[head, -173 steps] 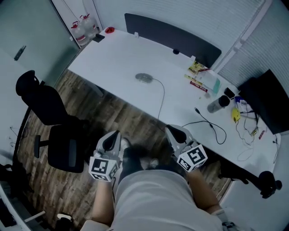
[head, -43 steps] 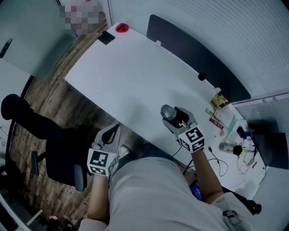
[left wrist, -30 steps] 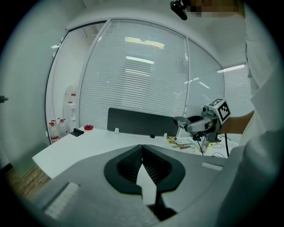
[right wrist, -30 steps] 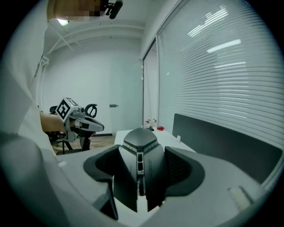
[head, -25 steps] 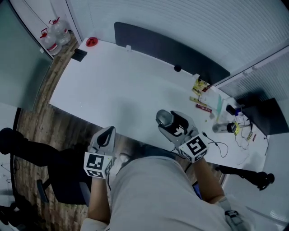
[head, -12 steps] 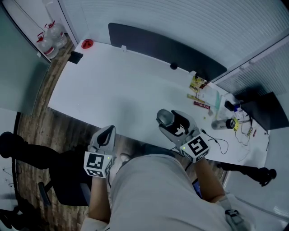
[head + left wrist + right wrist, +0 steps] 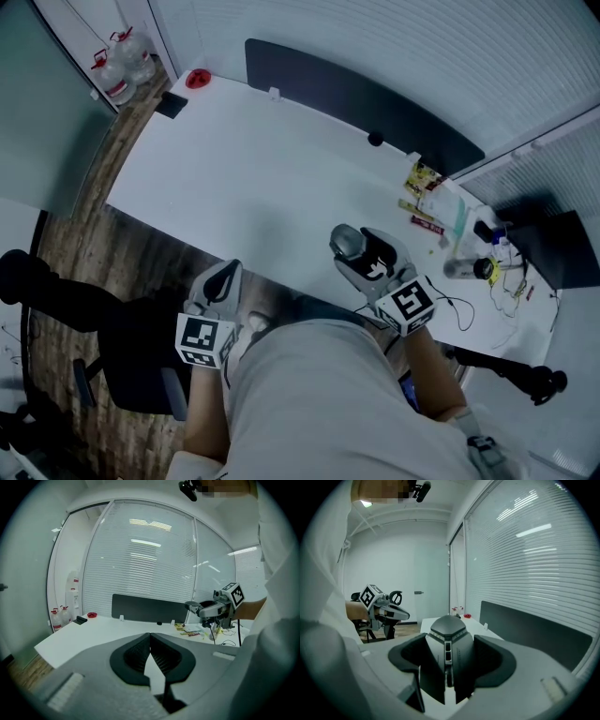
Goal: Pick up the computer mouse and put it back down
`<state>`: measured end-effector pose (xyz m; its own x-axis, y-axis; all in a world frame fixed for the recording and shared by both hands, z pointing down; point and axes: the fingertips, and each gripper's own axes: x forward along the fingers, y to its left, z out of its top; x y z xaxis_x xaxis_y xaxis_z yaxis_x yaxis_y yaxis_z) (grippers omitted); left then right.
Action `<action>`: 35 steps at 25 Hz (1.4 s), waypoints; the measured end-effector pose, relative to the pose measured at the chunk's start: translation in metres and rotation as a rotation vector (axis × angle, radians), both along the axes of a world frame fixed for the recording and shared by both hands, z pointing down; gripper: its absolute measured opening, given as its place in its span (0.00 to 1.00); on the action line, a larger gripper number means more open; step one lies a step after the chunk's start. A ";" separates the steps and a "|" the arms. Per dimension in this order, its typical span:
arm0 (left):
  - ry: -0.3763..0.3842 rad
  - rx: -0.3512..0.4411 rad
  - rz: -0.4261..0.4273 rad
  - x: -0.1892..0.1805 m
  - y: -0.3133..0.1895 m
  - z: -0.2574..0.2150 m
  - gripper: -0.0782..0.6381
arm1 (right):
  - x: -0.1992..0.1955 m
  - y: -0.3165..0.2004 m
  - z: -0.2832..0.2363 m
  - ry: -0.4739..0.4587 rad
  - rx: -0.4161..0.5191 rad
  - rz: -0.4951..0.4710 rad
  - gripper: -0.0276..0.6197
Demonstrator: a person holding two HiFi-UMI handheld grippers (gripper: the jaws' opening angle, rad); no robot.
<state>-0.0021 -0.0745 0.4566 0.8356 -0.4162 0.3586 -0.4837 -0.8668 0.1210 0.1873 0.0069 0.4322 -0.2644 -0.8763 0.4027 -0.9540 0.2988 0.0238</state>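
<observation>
Here we go: my right claw (image 7: 359,255) has the computer mouse (image 7: 345,240)! Seven seconds back that mouse sat alone out on the white desk (image 7: 234,159), well ahead of both claws, which hung low by my body. Now my right claw is out over the near edge of the desk and pinching it. Over the last second hardly anything has shifted, so this reads as a steady hold, not a grab in progress.

Looking along the right claw (image 7: 449,670), the mouse (image 7: 447,641) fills the gap. Its grey hump rises between the two dark pads, nose pointing away from me, and each side is pressed by a jaw. It sits square and centred, no tilt that I can spot.

From my left claw's camera, I see the right claw (image 7: 213,610) off to the side with the mouse (image 7: 192,604) sticking out past its tip. It seems to ride clear above the desk top, so I judge the pick-up half done. What remains is lowering it to the desk directly beneath the claw and letting go.

My left claw (image 7: 217,286) is idle. It hangs off the desk beside my body, well apart from the mouse. Its jaws (image 7: 151,654) are pressed together with nothing in them.

I can't make out the cable from here, so I'd set it down gently.
</observation>
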 end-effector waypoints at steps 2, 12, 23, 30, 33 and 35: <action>-0.003 -0.001 -0.017 -0.004 0.001 0.001 0.12 | 0.000 -0.003 0.004 -0.001 -0.008 -0.013 0.52; -0.021 -0.021 -0.121 -0.023 0.014 0.005 0.12 | 0.001 -0.025 0.039 -0.014 -0.073 -0.071 0.52; -0.051 -0.049 -0.280 -0.062 0.022 0.012 0.12 | -0.005 -0.058 0.097 -0.009 -0.160 -0.163 0.52; -0.090 -0.054 -0.380 -0.086 0.033 0.013 0.12 | -0.013 -0.079 0.144 0.002 -0.227 -0.235 0.52; -0.112 -0.072 -0.430 -0.098 0.037 0.016 0.12 | -0.012 -0.088 0.163 0.021 -0.255 -0.256 0.52; -0.117 -0.078 -0.462 -0.106 0.040 0.018 0.12 | -0.012 -0.092 0.177 0.033 -0.271 -0.268 0.52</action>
